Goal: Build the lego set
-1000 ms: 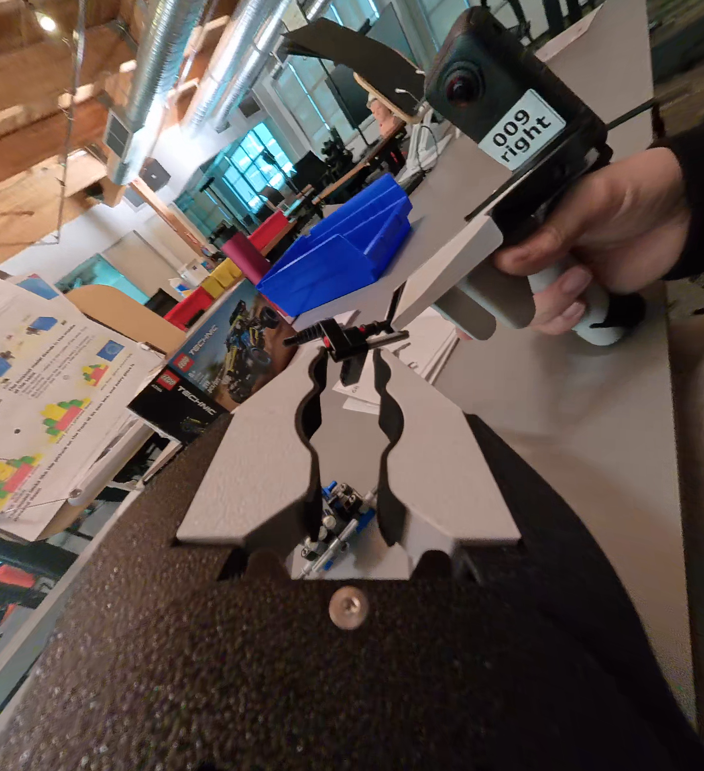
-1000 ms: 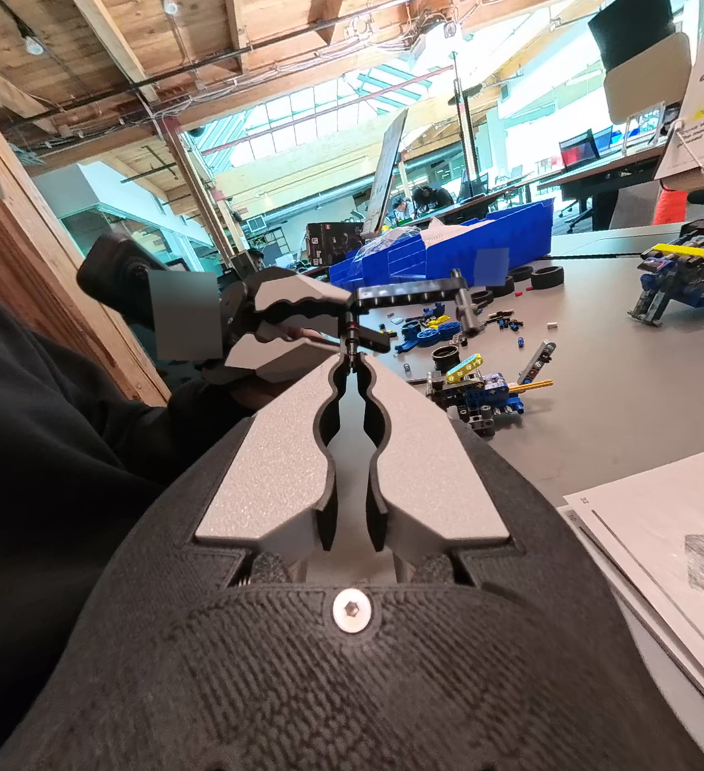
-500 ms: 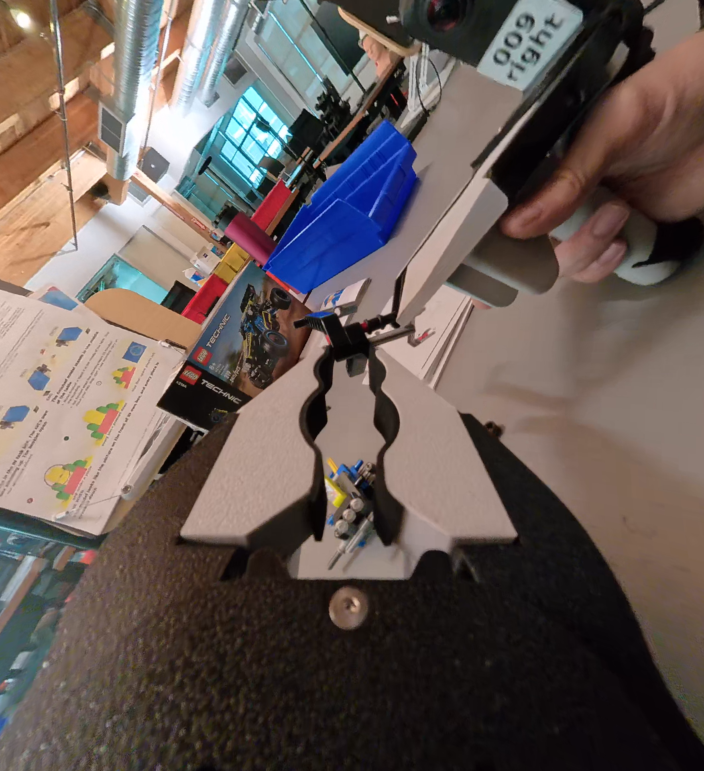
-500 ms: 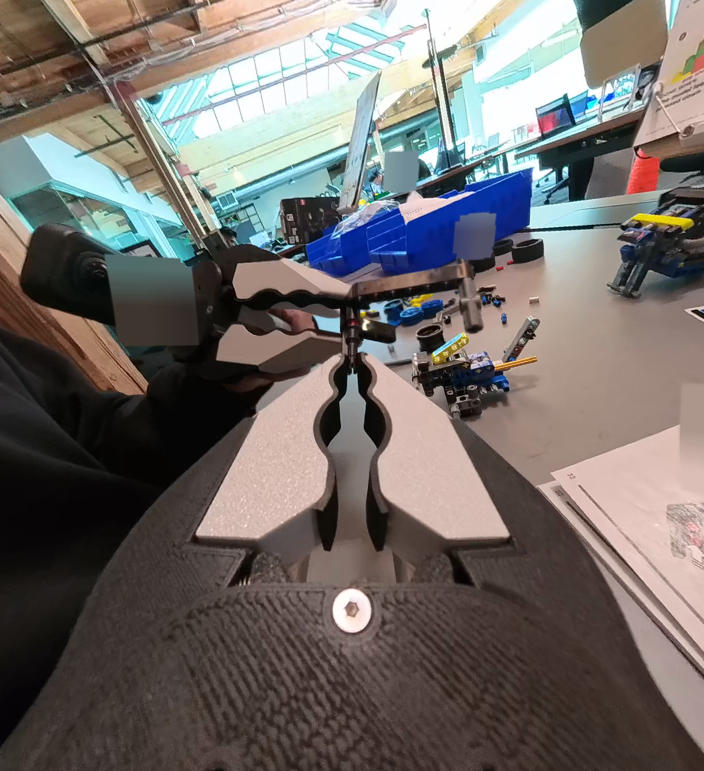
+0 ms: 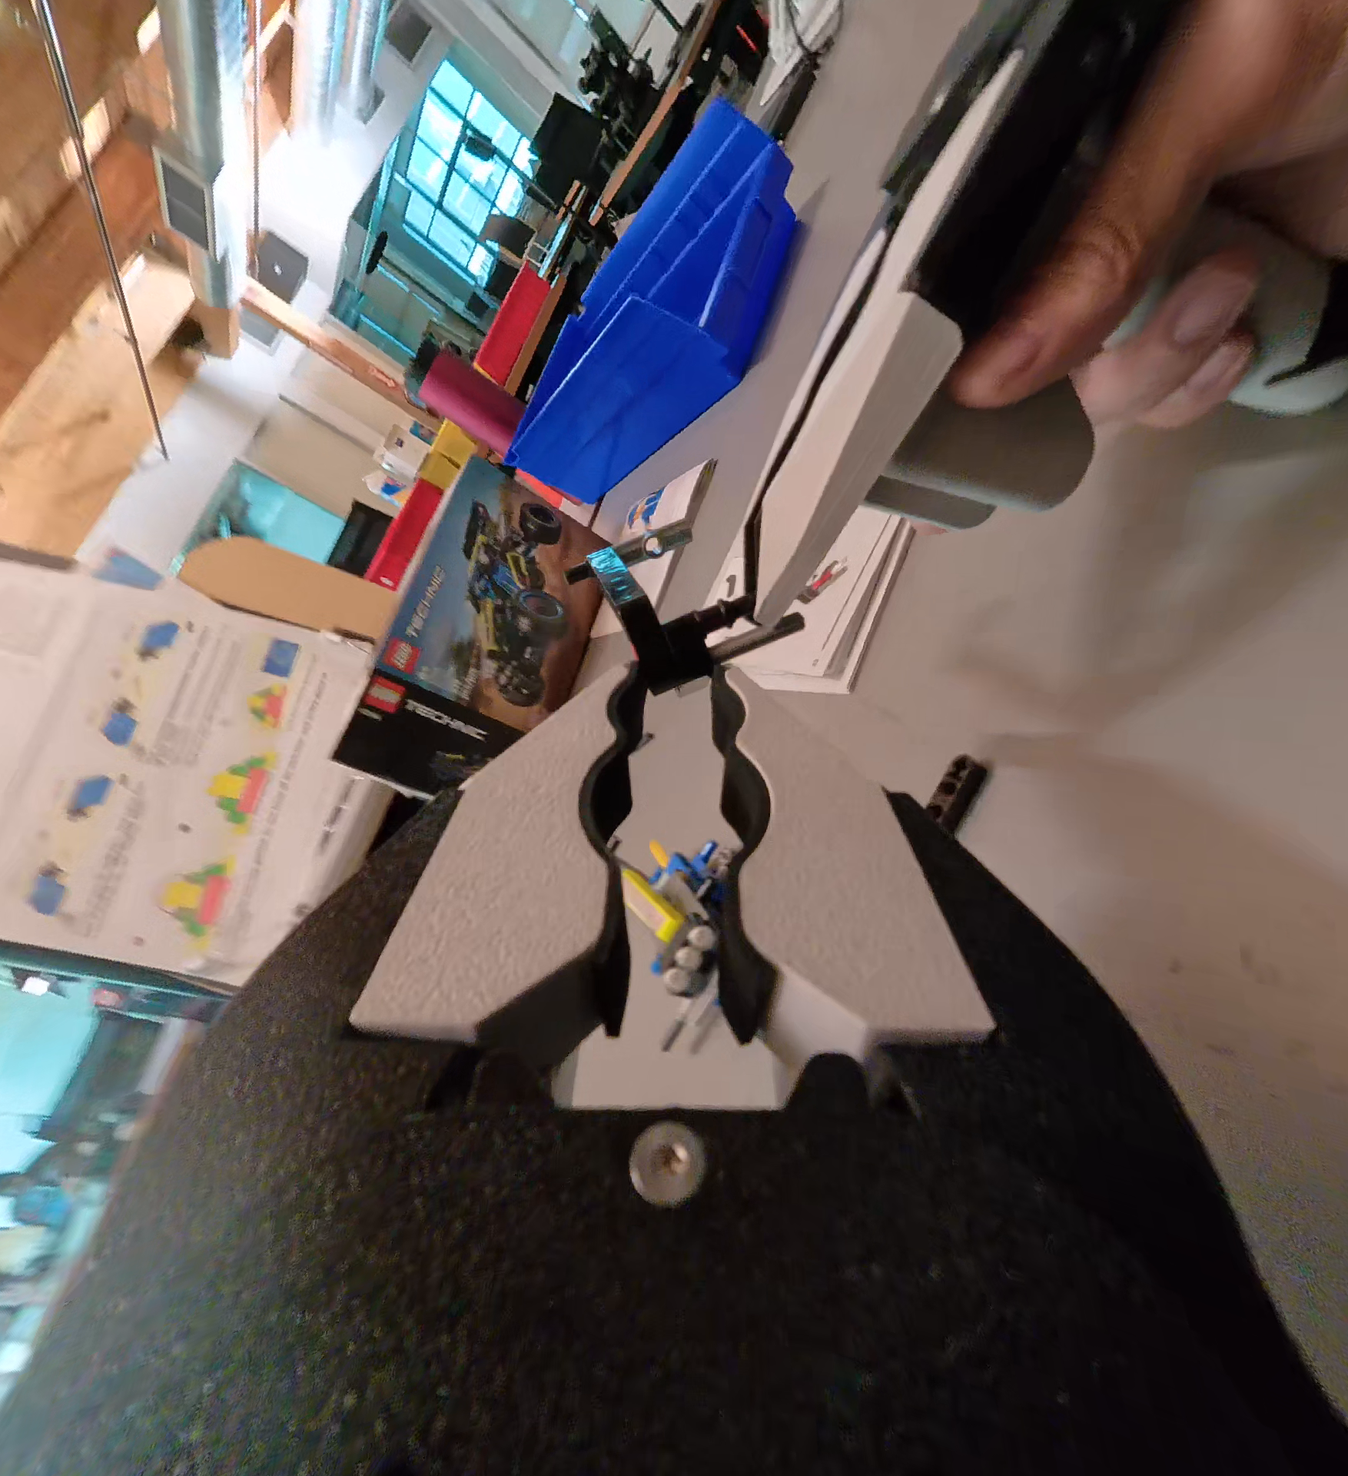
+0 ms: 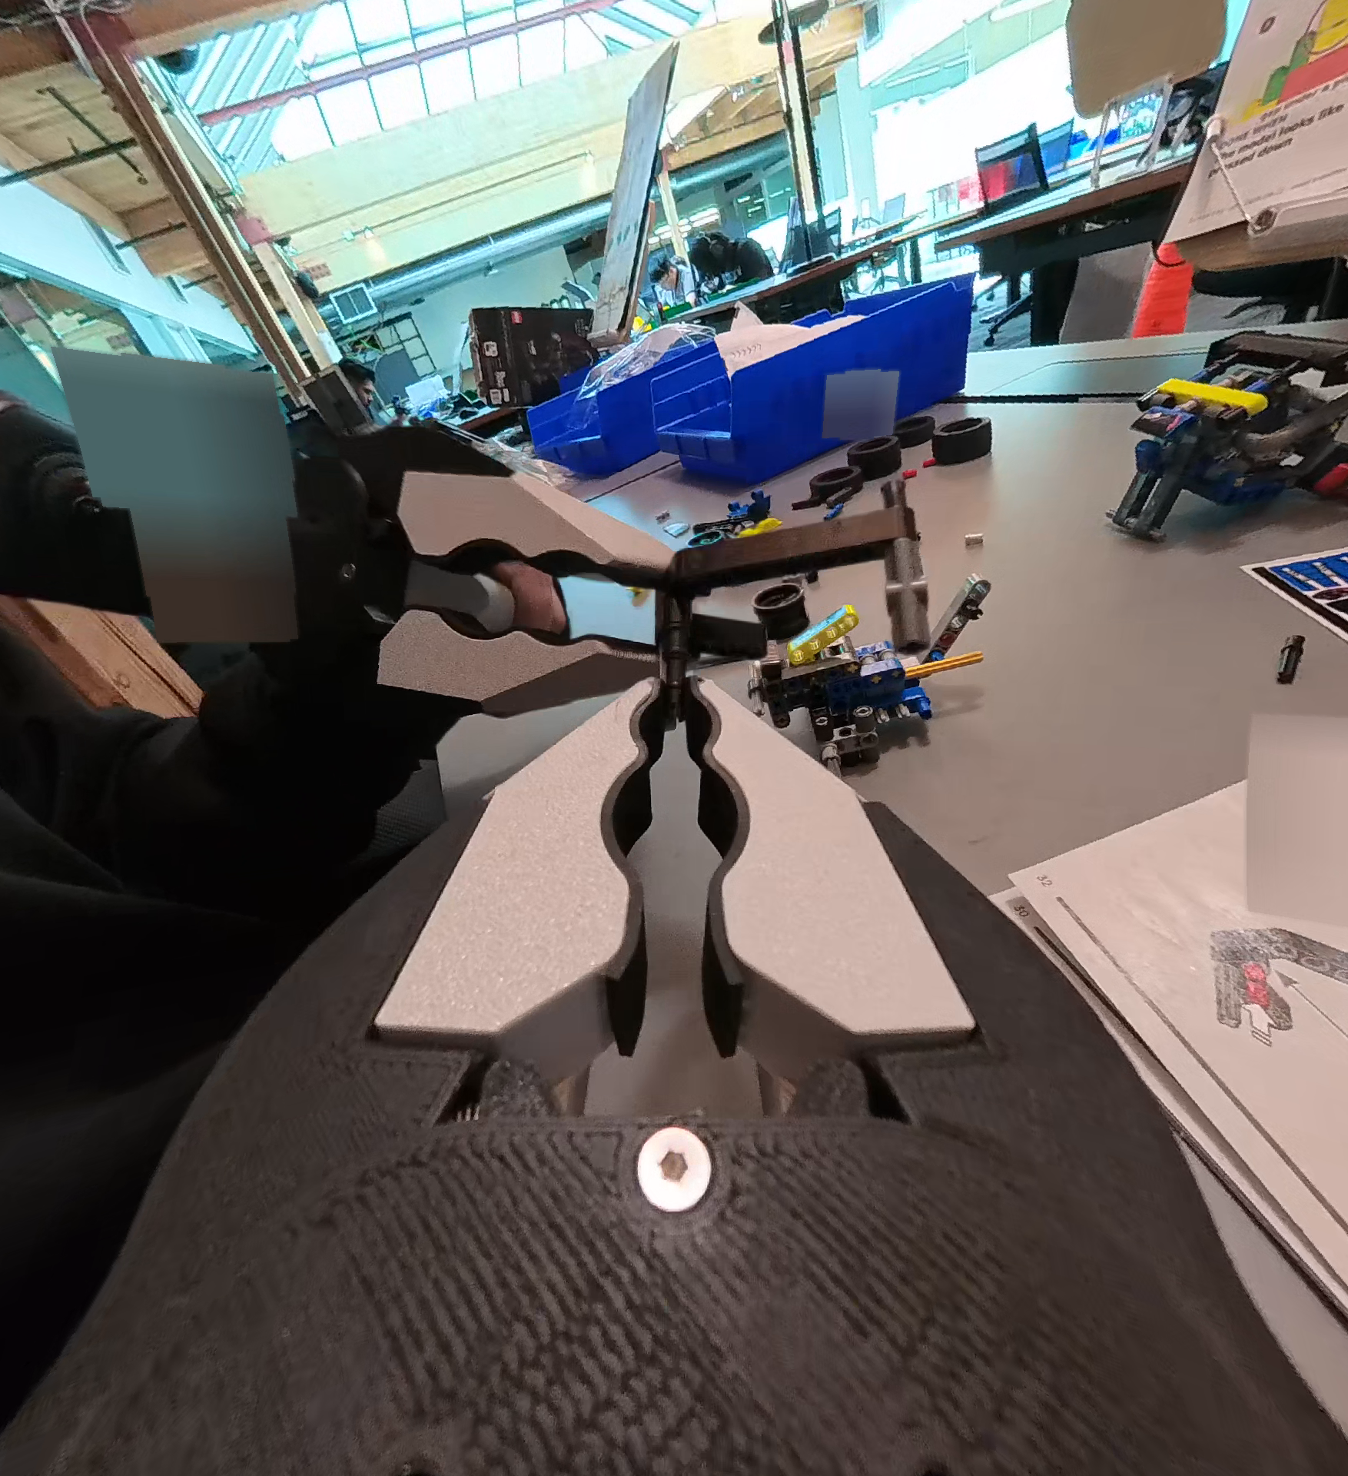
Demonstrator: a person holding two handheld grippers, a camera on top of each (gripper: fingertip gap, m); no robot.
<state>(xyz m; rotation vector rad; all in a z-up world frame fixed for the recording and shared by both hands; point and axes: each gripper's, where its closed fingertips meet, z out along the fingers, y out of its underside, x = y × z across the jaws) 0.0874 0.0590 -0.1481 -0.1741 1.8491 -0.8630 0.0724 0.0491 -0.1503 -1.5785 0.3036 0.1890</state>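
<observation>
Grey tabletop [image 6: 1134, 639], perhaps workshop hall.

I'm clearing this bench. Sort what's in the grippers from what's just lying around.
In the grippers:
- black beam piece, in the left gripper
- black pin, in the right gripper, set into that piece

Lying about:
- small blue build
- blue bins
- loose tyres
- instruction pages
- kit box

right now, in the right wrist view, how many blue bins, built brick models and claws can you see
blue bins: 2
brick models: 2
claws, left claw and right claw: 2
total: 6
</observation>
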